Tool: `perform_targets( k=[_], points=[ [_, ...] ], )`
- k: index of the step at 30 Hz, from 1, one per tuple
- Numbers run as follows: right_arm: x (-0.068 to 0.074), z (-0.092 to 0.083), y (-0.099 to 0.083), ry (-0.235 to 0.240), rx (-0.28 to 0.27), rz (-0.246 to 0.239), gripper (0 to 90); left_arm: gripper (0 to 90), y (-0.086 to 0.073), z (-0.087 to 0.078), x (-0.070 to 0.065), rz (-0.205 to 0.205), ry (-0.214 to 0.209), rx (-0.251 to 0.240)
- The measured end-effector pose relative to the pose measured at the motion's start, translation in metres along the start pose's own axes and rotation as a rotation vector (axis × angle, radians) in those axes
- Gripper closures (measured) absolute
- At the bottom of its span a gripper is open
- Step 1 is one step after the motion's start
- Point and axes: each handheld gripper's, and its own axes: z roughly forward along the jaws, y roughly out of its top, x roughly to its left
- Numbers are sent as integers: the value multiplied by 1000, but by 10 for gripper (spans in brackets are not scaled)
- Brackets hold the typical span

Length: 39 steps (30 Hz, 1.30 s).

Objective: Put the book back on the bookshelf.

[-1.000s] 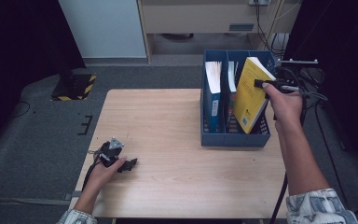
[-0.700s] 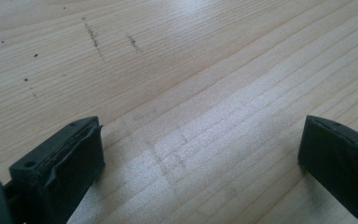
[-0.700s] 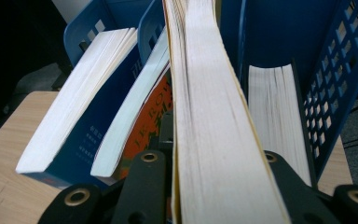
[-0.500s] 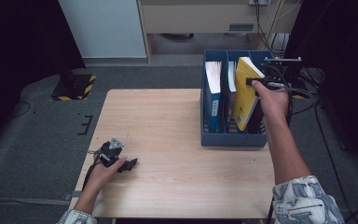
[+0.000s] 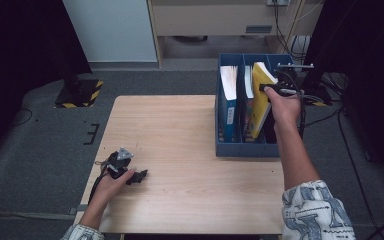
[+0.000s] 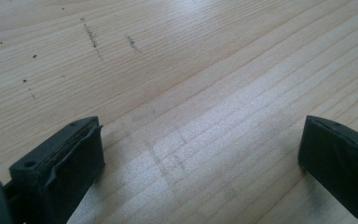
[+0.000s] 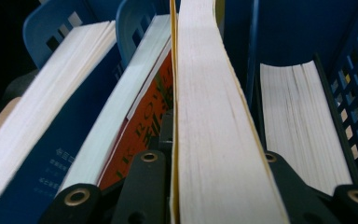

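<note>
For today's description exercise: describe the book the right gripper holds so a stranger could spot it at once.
Find the blue file box at the wooden table's right edge. Among the books standing in it, take the yellow book, clamped in the right gripper. It alone has a yellow cover, and it leans.

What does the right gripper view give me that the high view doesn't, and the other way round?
Right gripper view alone: an orange cover left of the held book, and a fourth book's pages in the compartment to its right. High view alone: the wooden table, the left gripper resting open on it, the whole blue file box. Both: the right gripper shut on the yellow book, and the blue book.
</note>
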Motion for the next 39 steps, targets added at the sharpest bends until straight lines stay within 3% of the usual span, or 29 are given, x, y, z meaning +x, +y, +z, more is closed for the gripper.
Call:
perform_targets(
  k=[8,39],
  points=[
    [1,8,-7,-13,14,-15,749,0,0,0,0,1,-1,0],
    [-7,29,-25,-36,32,9,747,0,0,0,0,5,-4,-1]
  ],
)
